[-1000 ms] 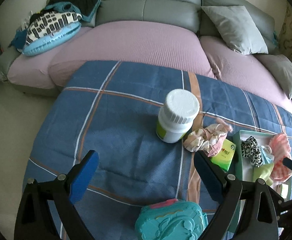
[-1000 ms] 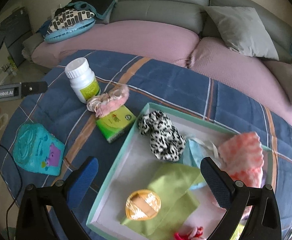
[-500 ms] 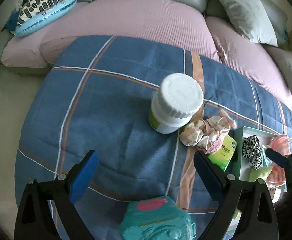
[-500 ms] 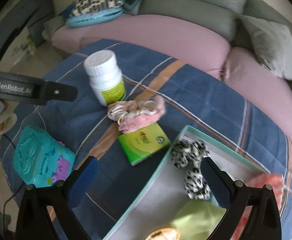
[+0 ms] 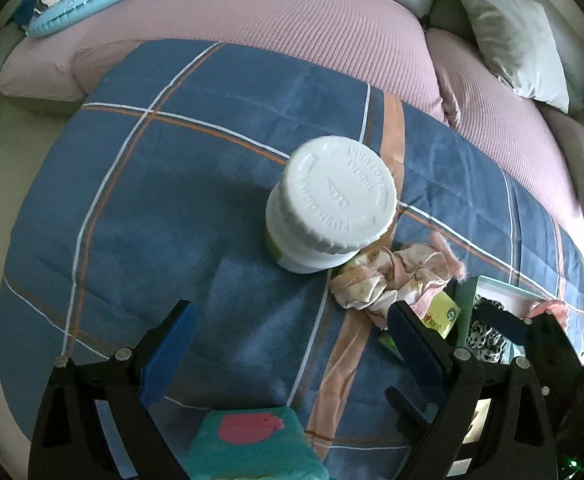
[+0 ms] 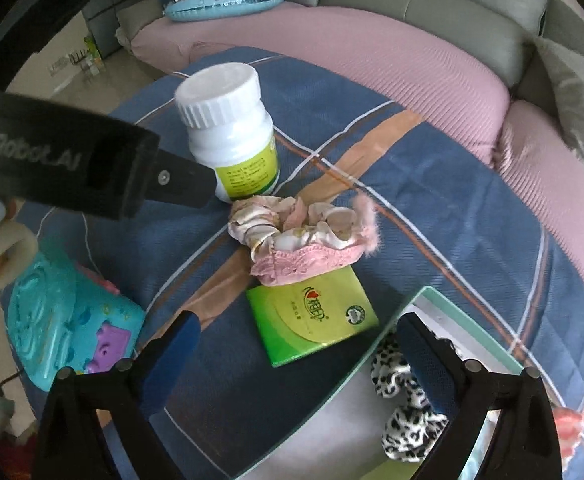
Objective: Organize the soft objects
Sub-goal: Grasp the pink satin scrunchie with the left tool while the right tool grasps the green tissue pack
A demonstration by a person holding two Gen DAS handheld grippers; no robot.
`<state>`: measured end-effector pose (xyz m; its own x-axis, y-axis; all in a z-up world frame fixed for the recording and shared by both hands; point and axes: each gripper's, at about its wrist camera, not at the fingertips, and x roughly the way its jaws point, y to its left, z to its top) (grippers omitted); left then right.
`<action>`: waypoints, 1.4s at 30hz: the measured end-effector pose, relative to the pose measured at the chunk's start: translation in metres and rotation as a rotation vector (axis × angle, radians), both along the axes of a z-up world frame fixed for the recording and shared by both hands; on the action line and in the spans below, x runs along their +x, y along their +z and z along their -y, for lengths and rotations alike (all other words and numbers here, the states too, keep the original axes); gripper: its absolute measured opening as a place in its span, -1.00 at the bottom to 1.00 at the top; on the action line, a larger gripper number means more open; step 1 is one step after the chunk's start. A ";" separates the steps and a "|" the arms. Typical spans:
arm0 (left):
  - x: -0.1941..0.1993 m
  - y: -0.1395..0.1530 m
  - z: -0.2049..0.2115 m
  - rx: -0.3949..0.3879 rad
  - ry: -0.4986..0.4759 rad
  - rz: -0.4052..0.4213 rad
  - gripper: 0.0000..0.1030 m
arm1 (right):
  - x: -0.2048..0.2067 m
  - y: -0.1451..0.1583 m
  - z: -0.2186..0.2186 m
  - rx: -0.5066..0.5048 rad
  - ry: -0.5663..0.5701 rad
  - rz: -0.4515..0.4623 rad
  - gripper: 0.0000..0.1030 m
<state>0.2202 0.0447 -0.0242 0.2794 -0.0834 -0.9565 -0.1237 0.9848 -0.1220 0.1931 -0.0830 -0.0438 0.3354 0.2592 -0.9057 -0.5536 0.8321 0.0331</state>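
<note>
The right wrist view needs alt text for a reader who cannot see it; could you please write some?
The open right gripper hangs over a blue plaid blanket, above a green tissue pack overlapped by a crumpled pink scrunchie. A white bottle stands behind; a leopard-print scrunchie lies in a tray.

White bottle lid (image 5: 330, 196), ahead of and between the left jaws: embossed "PUSH DOWN" and "CLOSE" (remaining raised words illegible). Black gripper body (image 6: 63, 162), left of the right jaws: "GenRobot.AI", first letter cut off. Green packet (image 6: 312, 316) between the right jaws: print unreadable.
</note>
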 end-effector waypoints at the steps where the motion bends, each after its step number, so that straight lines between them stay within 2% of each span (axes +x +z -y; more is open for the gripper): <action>1: 0.001 -0.001 0.000 -0.012 0.004 -0.003 0.86 | 0.002 -0.001 -0.001 -0.002 0.001 -0.003 0.93; 4: 0.004 -0.005 0.002 -0.031 0.015 -0.011 0.86 | 0.009 -0.005 -0.003 -0.020 0.013 0.001 0.93; 7: 0.006 -0.008 0.003 -0.032 0.020 -0.019 0.86 | 0.012 -0.002 0.000 0.003 0.018 0.007 0.92; 11: 0.007 -0.010 0.006 -0.032 0.019 -0.023 0.86 | 0.015 0.001 0.004 0.026 0.030 0.016 0.82; 14: 0.010 -0.013 0.007 -0.030 0.019 -0.028 0.86 | 0.018 -0.003 -0.002 0.000 0.057 0.020 0.81; 18: 0.015 -0.018 0.007 -0.037 0.024 -0.035 0.86 | 0.015 -0.006 -0.011 0.001 0.099 0.008 0.69; 21: 0.016 -0.021 0.006 -0.041 0.028 -0.039 0.86 | 0.019 -0.015 -0.016 -0.063 0.094 0.002 0.68; 24: 0.015 -0.022 0.004 -0.049 0.031 -0.042 0.86 | 0.022 -0.016 -0.017 -0.060 0.092 -0.001 0.66; 25: 0.014 -0.022 0.003 -0.073 0.031 -0.050 0.86 | 0.022 -0.015 -0.017 -0.062 0.093 -0.002 0.63; 30: 0.015 -0.022 0.010 -0.083 0.020 -0.050 0.86 | 0.016 -0.015 -0.010 -0.058 0.089 -0.007 0.28; 36: 0.021 -0.026 0.023 -0.086 0.006 -0.064 0.84 | 0.014 -0.014 0.001 -0.019 0.078 -0.028 0.28; 39: 0.027 -0.030 0.027 -0.097 0.007 -0.079 0.69 | 0.012 -0.014 0.003 -0.011 0.080 -0.033 0.27; 40: 0.028 -0.031 0.029 -0.104 0.007 -0.086 0.58 | 0.011 -0.013 0.004 -0.006 0.077 -0.033 0.27; 42: 0.031 -0.034 0.032 -0.112 0.005 -0.098 0.53 | 0.010 -0.012 0.008 0.011 0.067 -0.037 0.27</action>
<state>0.2514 0.0127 -0.0580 0.1862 -0.1902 -0.9639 -0.1452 0.9650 -0.2184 0.2026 -0.0906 -0.0555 0.2838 0.2901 -0.9140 -0.6061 0.7929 0.0634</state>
